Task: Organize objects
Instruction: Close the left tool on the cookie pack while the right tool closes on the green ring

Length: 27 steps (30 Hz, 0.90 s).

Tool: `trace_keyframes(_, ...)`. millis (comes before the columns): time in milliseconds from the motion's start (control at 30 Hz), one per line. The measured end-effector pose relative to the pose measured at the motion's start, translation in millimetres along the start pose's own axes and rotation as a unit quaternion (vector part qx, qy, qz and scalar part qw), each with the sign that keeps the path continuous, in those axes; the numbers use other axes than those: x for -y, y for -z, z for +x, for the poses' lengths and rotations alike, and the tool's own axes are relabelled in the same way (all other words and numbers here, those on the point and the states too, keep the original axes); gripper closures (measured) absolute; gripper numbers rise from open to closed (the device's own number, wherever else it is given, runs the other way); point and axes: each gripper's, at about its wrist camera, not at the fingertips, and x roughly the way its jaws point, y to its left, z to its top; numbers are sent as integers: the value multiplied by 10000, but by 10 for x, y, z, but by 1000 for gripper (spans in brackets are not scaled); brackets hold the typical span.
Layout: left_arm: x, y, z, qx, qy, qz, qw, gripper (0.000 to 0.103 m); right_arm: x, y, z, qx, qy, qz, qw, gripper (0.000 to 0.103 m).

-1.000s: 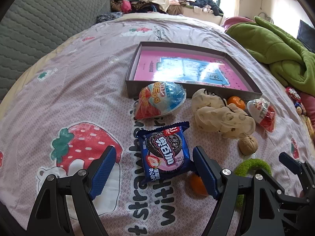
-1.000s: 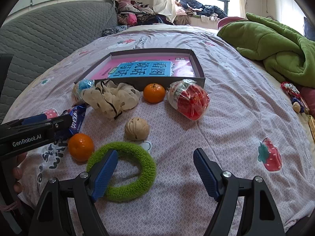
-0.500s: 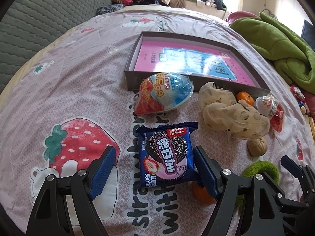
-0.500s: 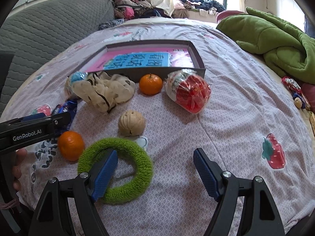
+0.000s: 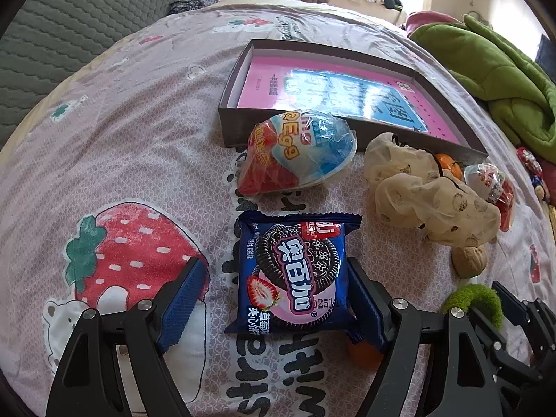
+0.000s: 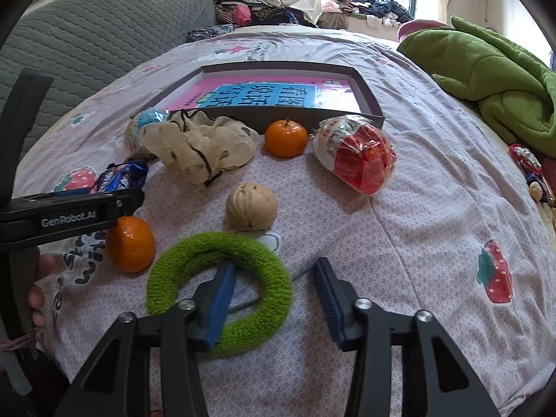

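A blue cookie packet lies on the bed between the fingers of my open left gripper; its right finger touches the packet's edge. A green fuzzy ring lies under my right gripper, which is open with its left finger inside the ring's hole and the right finger outside the ring. A dark shallow box holding a pink book stands further back. A blue-red wrapped egg lies in front of the box.
A cream mesh pouch, a walnut, two oranges and a red wrapped egg lie on the strawberry bedsheet. A green blanket is heaped at the right. A grey quilted headboard rises at the left.
My left gripper moved forward so the cookie packet now lies between its fingers. My right gripper moved forward over the green ring and its fingers narrowed, the left one now in the hole.
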Motion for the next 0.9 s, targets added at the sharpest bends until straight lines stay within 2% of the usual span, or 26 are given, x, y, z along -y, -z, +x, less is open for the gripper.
trace_keyframes(100, 10, 4, 2, 24, -13, 101, 9999, 22, 0, 2, -17, 34, -74, 8, 10000, 77)
trace_keyframes(267, 11, -4, 20, 29, 19, 131, 9999, 22, 9, 1, -42, 104, -140, 30, 9998, 86)
trace_keyframes(367, 4, -5, 7, 75, 44, 153, 9998, 24, 10, -17, -76, 183, -136, 17, 9997, 87)
trace_keyframes(433, 8, -3, -21, 138, 67, 194, 9997, 36, 3, -26, -103, 246, -128, 5, 9996, 87)
trace_keyframes(467, 8, -5, -41, 171, 90, 206, 9996, 47, 6, -25, -113, 261, -118, -4, 9996, 87)
trace_keyframes(500, 4, -13, -57, 192, 95, 204, 9996, 48, 9, -31, -120, 276, -117, -2, 9996, 87)
trace_keyframes(900, 16, -8, -218, 342, 328, 226, 9986, 49, 37, -57, -219, 452, -254, 89, 9986, 87)
